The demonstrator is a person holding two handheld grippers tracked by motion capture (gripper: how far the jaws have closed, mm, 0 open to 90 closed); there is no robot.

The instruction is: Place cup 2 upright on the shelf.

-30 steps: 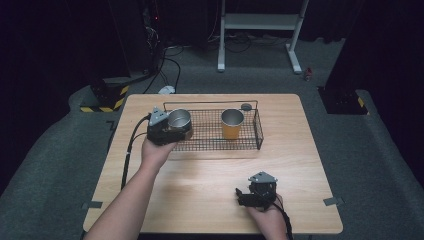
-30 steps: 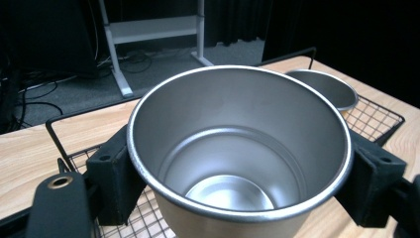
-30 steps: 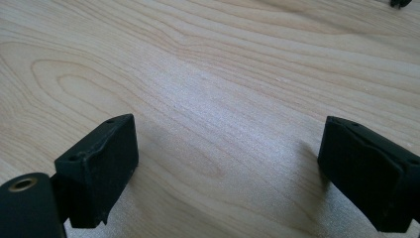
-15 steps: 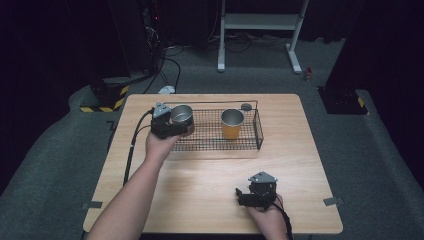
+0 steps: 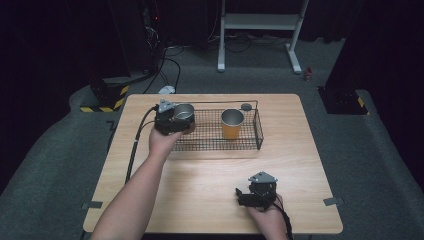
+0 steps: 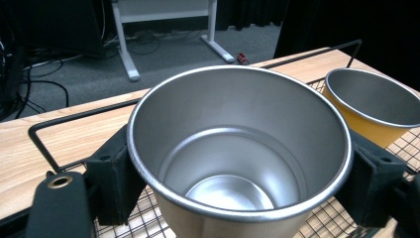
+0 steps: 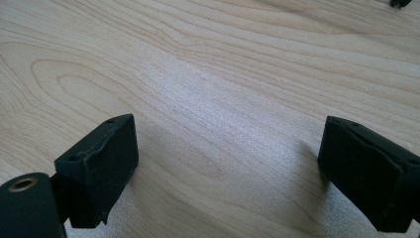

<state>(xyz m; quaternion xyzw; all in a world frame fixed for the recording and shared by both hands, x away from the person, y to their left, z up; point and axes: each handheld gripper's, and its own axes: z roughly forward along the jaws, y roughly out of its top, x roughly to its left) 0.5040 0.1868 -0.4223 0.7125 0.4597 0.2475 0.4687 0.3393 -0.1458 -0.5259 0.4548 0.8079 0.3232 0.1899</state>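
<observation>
left claw [image 5: 186, 120] clamps silver cup [image 6: 237, 148] over wire basket [image 5: 257, 131] | yellow cup [image 5: 232, 124] already inside, to its right | set-down pending | right claw [image 5: 241, 194] open, idle on counter [image 5: 200, 185]

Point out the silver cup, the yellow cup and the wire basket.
silver cup [image 6: 233, 148], left gripper view, inner wall.
yellow cup [image 5: 231, 131], high view, yellow outer side.
wire basket [image 5: 258, 131], high view, right end wall.

Dark lab; hazard-striped block [image 5: 102, 101], floor cables [image 5: 165, 60]
</observation>
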